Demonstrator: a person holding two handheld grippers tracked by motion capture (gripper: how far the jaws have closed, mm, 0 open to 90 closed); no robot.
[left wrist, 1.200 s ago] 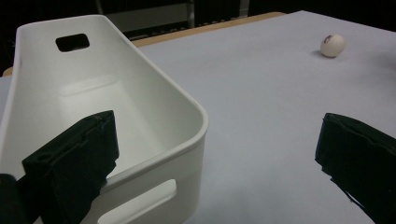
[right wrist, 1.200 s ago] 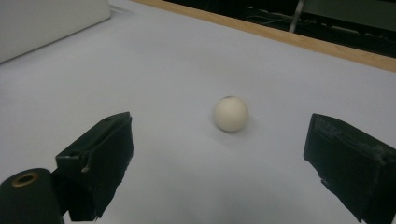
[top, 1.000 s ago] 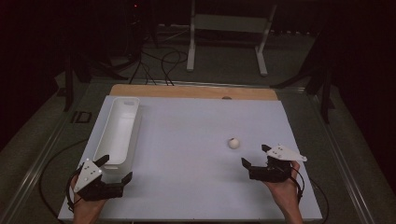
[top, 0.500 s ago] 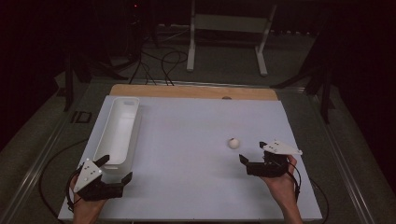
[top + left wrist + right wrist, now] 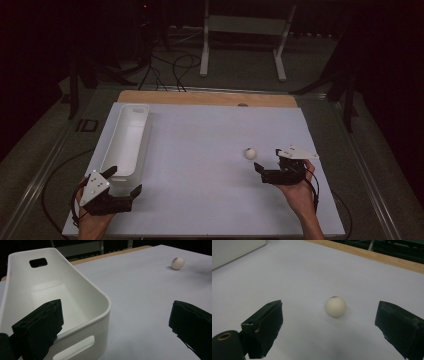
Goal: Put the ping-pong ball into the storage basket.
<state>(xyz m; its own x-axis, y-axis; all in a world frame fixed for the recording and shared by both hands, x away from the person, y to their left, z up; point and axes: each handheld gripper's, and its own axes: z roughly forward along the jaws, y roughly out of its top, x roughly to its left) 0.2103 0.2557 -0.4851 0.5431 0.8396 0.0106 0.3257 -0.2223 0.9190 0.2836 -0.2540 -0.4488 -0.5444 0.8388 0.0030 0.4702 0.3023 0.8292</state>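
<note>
A small cream ball (image 5: 249,153) lies on the white table sheet right of centre. My right gripper (image 5: 266,159) is open just behind and to the right of it, without touching it. In the right gripper view the ball (image 5: 335,306) rests a little ahead of the open right gripper (image 5: 330,325), roughly centred in the gap. A long white bin (image 5: 125,142) stands empty along the left side. My left gripper (image 5: 123,181) is open at its near end. In the left gripper view, one jaw of the left gripper (image 5: 115,325) is over the bin (image 5: 82,293) and the other outside it, with the ball (image 5: 177,263) far off.
A wooden board edge (image 5: 210,98) runs along the far side of the sheet. Beyond the table are a white stand (image 5: 242,45) and cables on the dark floor. White sheet (image 5: 200,160) spreads between bin and ball.
My right gripper has crept forward and left toward the ball. The left gripper, the bin and the ball have stayed put.
</note>
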